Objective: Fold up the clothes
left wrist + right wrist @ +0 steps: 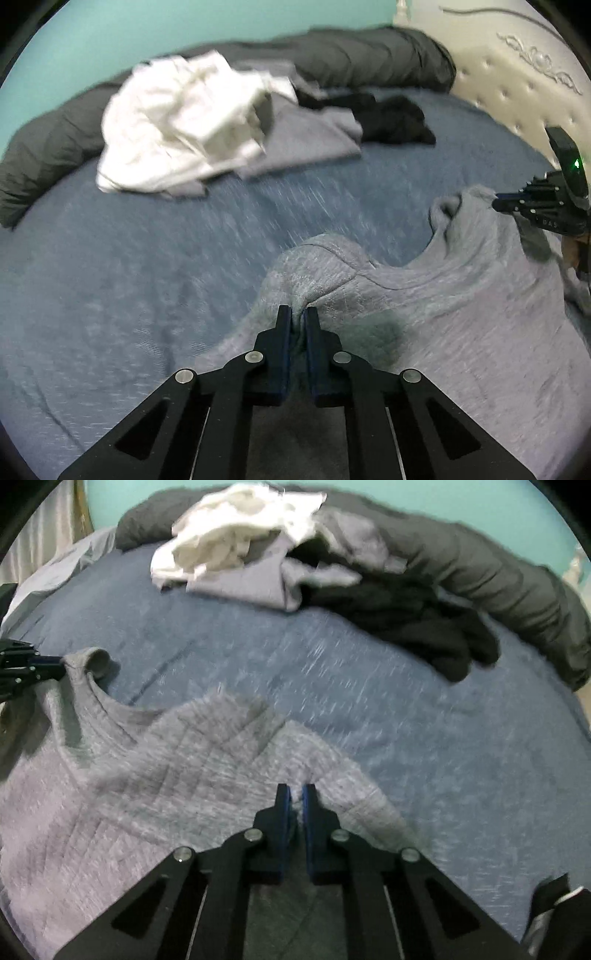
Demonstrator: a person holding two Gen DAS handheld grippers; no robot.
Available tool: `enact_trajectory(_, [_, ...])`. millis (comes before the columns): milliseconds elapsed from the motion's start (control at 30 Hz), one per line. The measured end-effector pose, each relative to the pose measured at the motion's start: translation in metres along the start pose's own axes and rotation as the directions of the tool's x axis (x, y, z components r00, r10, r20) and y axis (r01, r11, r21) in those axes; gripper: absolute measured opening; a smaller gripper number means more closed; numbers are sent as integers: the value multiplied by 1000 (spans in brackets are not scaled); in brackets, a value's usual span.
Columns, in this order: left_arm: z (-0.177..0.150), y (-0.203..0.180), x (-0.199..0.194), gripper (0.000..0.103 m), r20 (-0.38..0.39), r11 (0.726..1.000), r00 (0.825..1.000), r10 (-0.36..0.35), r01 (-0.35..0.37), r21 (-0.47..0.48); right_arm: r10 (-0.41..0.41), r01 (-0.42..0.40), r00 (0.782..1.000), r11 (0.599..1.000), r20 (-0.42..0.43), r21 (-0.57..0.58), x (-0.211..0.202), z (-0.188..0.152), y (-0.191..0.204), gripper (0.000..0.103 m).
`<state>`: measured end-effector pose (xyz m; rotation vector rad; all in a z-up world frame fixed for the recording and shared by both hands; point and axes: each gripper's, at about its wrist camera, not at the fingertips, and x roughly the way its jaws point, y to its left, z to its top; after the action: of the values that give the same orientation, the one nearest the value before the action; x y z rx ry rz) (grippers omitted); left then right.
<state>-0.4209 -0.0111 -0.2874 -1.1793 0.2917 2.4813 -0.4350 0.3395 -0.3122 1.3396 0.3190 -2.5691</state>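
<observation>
A grey knit shirt (443, 314) lies spread on the blue bed sheet (129, 277). My left gripper (298, 314) is shut on a pinch of the shirt near its neckline. My right gripper (296, 794) is shut on the shirt (147, 794) at its other shoulder. Each gripper also shows in the other view, the right one (496, 201) at the right edge and the left one (61, 664) at the left edge, both pinching the cloth. Both views are motion-blurred.
A pile of clothes lies at the far side of the bed: a white garment (177, 122), a folded grey one (303, 136) and a black one (395, 118). A dark grey duvet roll (351, 55) runs along the far edge. A cream tufted headboard (517, 74) stands at the right.
</observation>
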Motion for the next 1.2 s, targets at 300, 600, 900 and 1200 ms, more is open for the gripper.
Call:
enact_trajectory(300, [44, 30, -48, 5, 131, 995, 989, 62, -52, -80, -61, 39, 966, 995, 251, 93, -70, 31, -24, 4])
enact_trajectory(600, [84, 50, -17, 5, 87, 986, 990, 113, -101, -135, -164, 137, 951, 984, 261, 116, -61, 83, -33, 4])
enact_trajectory(900, [85, 54, 64, 6, -89, 982, 987, 137, -147, -120, -191, 168, 968, 976, 166, 142, -1, 95, -40, 5])
enact_trajectory(1200, [49, 58, 99, 37, -148, 971, 978, 150, -174, -167, -110, 109, 994, 984, -3, 138, 64, 60, -31, 14])
